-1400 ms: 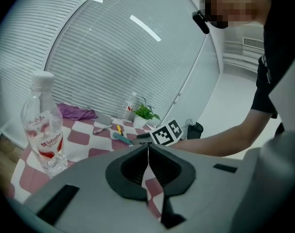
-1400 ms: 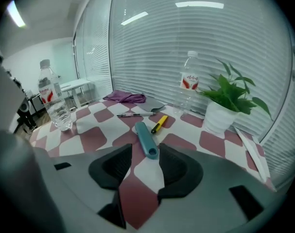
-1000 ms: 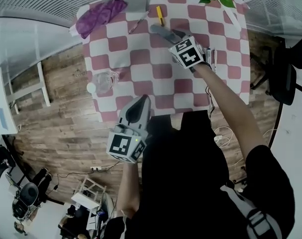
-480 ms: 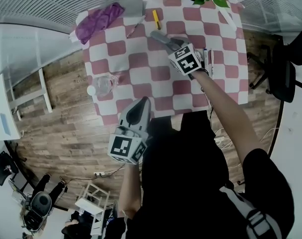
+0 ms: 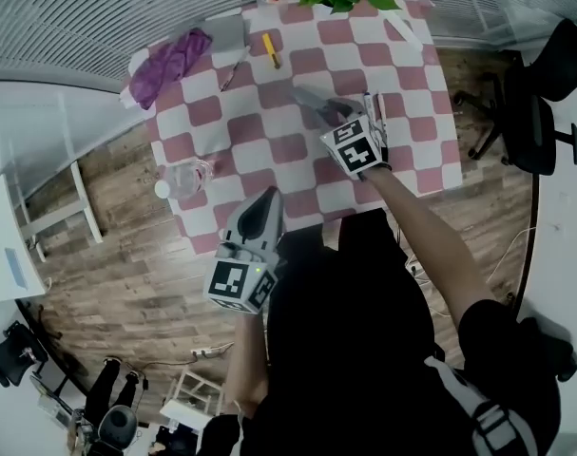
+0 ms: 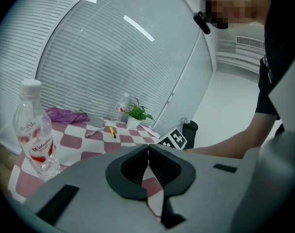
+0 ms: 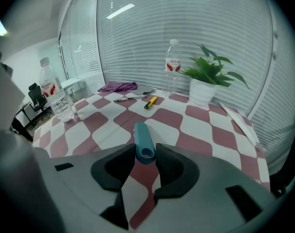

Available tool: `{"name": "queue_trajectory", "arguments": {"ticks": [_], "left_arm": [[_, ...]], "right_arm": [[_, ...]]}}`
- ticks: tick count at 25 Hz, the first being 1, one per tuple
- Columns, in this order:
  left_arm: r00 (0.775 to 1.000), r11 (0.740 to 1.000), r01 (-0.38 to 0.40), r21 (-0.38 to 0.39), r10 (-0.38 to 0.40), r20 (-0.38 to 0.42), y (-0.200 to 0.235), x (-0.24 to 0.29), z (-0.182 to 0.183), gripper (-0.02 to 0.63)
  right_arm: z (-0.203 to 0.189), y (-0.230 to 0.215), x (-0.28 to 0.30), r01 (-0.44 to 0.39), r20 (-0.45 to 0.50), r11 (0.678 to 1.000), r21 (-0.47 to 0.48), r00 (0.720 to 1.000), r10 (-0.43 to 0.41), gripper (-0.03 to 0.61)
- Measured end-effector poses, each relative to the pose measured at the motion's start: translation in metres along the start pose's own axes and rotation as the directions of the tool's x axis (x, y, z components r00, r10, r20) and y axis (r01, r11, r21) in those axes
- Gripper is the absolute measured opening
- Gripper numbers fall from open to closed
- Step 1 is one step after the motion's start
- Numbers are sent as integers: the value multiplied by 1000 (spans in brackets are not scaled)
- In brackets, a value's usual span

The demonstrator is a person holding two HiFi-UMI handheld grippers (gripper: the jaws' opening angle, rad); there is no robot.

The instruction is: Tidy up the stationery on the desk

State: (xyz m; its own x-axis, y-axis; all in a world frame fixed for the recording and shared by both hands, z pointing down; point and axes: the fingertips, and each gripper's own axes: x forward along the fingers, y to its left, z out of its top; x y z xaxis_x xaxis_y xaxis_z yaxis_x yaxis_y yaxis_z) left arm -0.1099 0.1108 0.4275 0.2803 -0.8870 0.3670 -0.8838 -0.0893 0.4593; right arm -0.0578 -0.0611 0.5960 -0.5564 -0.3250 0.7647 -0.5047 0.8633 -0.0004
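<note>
Now the right tongs (image 7: 146,155) have just been closing and they pinch a teal tube (image 7: 142,139) by its near, open end. Its long axis runs straight out along the tongs' own line, the far tip aimed across the checked surface (image 7: 213,130) at the yellow pen (image 7: 150,101) and the grey marker (image 7: 129,99), both well apart from it near the far edge. The left tongs (image 6: 148,152) are pressed together, empty, back by the near edge beside the water bottle (image 6: 34,130). Clearly the right hand is far nearer, so placing the tube looks like its job.
</note>
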Motion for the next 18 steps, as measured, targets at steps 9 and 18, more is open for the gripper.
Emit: {"name": "queue_trajectory", "arguments": {"ticks": [9,18], "left_arm": [[997,996,79,37,-78,-29,-22,15,0,34],[990,989,132,60,-129,-59,-36,26,-2,34]], "right_arm": [[-54,-12,-40,162,-19,941,297,986,-164,149],[-90,-28,-67,346,-87,811,472,933,-348,149]]}}
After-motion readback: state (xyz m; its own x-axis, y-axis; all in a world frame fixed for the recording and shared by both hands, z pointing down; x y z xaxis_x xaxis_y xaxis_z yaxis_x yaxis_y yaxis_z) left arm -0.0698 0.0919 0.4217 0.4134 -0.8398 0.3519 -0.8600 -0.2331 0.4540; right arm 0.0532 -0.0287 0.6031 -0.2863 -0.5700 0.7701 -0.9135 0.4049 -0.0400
